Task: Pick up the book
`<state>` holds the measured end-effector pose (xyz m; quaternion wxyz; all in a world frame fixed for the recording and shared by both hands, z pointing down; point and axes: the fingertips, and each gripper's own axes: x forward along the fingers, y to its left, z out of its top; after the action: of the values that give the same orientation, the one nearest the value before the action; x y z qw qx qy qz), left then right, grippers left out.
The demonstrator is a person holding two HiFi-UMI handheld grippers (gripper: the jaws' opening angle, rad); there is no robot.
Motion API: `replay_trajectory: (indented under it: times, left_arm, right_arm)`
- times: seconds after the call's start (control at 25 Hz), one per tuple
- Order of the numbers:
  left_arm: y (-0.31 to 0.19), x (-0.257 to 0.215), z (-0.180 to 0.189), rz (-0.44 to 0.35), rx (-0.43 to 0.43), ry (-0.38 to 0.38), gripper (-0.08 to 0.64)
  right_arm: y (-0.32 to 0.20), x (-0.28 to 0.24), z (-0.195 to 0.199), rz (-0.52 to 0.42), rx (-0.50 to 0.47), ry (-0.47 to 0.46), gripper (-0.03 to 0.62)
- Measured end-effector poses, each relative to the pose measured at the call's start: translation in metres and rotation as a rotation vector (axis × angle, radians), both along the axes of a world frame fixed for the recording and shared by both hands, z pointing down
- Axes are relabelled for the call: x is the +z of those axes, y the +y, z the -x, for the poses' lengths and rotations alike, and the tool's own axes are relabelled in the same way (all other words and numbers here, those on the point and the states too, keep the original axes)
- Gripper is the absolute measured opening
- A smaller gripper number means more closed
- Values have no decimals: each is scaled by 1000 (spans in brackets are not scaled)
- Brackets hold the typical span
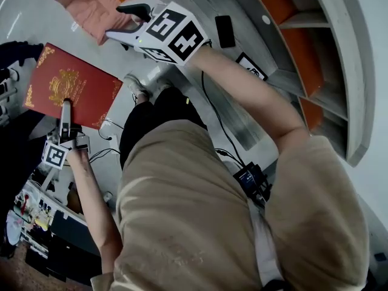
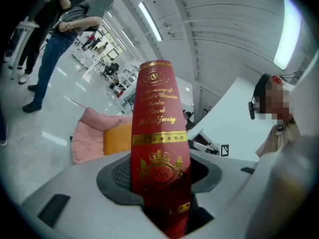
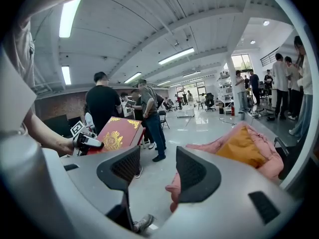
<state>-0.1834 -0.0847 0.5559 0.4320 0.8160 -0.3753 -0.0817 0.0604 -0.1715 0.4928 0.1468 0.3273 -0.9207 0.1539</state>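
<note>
A red book (image 1: 73, 86) with gold ornaments on its cover hangs in the air at the left of the head view, with my left gripper (image 1: 65, 109) shut on its lower edge. In the left gripper view the book's spine (image 2: 159, 133) stands upright, pinched between the jaws of the left gripper (image 2: 162, 183). My right gripper (image 1: 125, 23) is held out at the top of the head view, apart from the book. It is open, and in its own view nothing lies between the pads of the right gripper (image 3: 157, 171). That view also shows the book (image 3: 117, 136) off to the left.
A pink cushion (image 1: 97, 8) with an orange pillow (image 3: 244, 148) lies on the pale floor ahead. A grey shelf unit with orange backs (image 1: 303, 47) curves along the right. Several people (image 3: 104, 108) stand in the hall. A cable (image 1: 212, 114) trails over the floor.
</note>
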Motion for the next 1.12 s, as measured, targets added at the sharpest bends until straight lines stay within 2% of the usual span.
replay_trajectory:
  times: [0.08,0.28,0.52,0.68,0.8,0.92,1.04,1.12]
  left_arm:
    - [8,1,0,6,-27,5,242]
    - [61,-4,6,-1,-87,10,242]
    - [67,-7,7,0,-120,41,242]
    - [75,0,9,29,-127,77,242]
    - [72,-7,36,23,-139,81,242]
    - [65,-12,55,-6,-153,59,242]
    - [67,-2,59,-12,-151,16,242]
    - [63,-4,69,-42,-153,-19,242]
  right_arm:
    - [4,0,-3,-1,-12,-4,237]
    - [50,-8,0,-14,-42,-6,237]
    - [54,-16,-5,-33,-49,-10,236]
    - [64,-25,-23,-35,-1,-3,236]
    - [62,-40,-18,-54,52,-6,236]
    - [60,-43,-30,-66,114,-34,236]
    - [71,-24,-58,-40,174,-57,236]
    - [73,-12,-64,-34,194,-53,235]
